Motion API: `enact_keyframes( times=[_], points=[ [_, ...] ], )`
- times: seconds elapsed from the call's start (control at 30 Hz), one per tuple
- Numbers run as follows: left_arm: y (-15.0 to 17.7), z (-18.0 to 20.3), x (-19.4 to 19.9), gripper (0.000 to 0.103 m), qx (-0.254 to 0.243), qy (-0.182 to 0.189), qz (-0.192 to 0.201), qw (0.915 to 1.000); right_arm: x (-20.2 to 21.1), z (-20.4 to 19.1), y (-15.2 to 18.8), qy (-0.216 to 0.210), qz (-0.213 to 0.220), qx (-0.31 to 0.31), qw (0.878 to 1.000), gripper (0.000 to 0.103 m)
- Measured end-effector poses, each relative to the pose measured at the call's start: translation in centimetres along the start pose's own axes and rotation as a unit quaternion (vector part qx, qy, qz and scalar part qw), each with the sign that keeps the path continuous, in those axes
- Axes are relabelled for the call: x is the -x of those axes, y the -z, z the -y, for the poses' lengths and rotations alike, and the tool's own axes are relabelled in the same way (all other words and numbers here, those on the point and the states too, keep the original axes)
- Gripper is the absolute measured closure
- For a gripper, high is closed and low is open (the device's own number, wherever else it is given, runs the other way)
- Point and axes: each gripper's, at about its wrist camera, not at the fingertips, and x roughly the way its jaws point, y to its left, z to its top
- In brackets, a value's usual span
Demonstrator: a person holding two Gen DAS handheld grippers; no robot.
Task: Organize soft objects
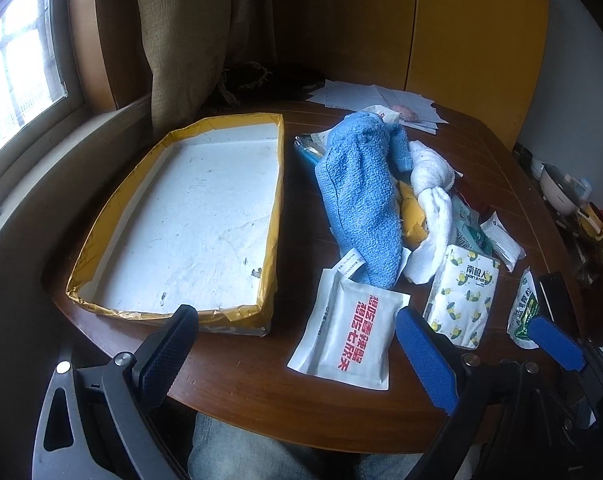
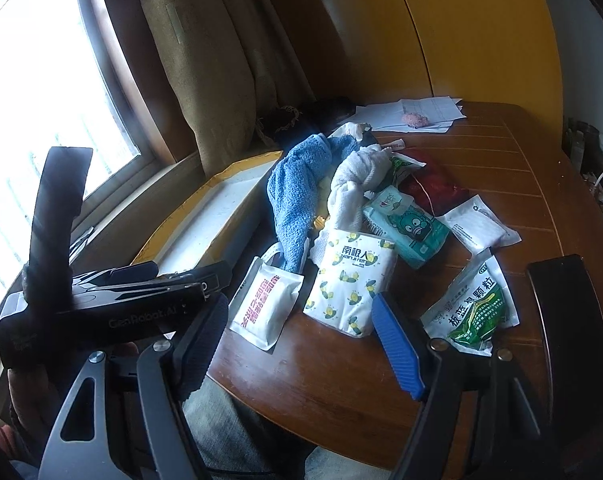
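On the brown wooden table (image 1: 261, 384), everything sits relative to the shallow tray (image 1: 277, 216) with yellow-taped walls and a white floor. Just right of the tray lies a heap of soft things: a blue knitted cloth (image 1: 357, 192) draped over the top, a white towel (image 1: 431, 196) touching its right side. Nearer the table's front edge than the heap, a white packet with red print (image 1: 351, 336) lies flat, close to the tray's near right corner. Right of that packet is a tissue pack with a lemon pattern (image 1: 463, 296), then a green-printed sachet (image 2: 475, 308) farther from the tray. The left gripper (image 1: 297, 344) hangs above the table edge, jaws spread wide with nothing between them. The right gripper (image 2: 301, 344) is likewise wide apart and empty, hovering before the lemon-patterned pack
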Motion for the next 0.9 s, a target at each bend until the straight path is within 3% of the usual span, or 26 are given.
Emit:
enact_keyframes(
  times=[0.23, 0.5, 0.77, 0.9],
  points=[
    [-0.8, -0.3, -1.3, 0.003, -0.001, 0.021, -0.010, 0.9997, -1.3, 0.3, -0.4, 0.015, -0.013, 0.004, 1.000, 0.041],
    [-2.5, -2.9, -0.4, 0.007, 0.023, 0.053, 0.009, 0.9983, -2.7, 0.8, -1.1, 0.032, -0.026, -0.009, 0.999, 0.045],
    [-2.4, 0.0, -1.7, 0.015, -0.023, 0.105, -0.033, 0.9937, -4.9, 2.7, -1.2, 0.072, -0.040, -0.045, 0.996, 0.045],
    [-2.1, 1.3, -1.6, 0.019, -0.044, 0.103, -0.041, 0.9928, -5.7, 3.4, -1.2, 0.069, -0.049, -0.053, 0.995, 0.045]
  ],
)
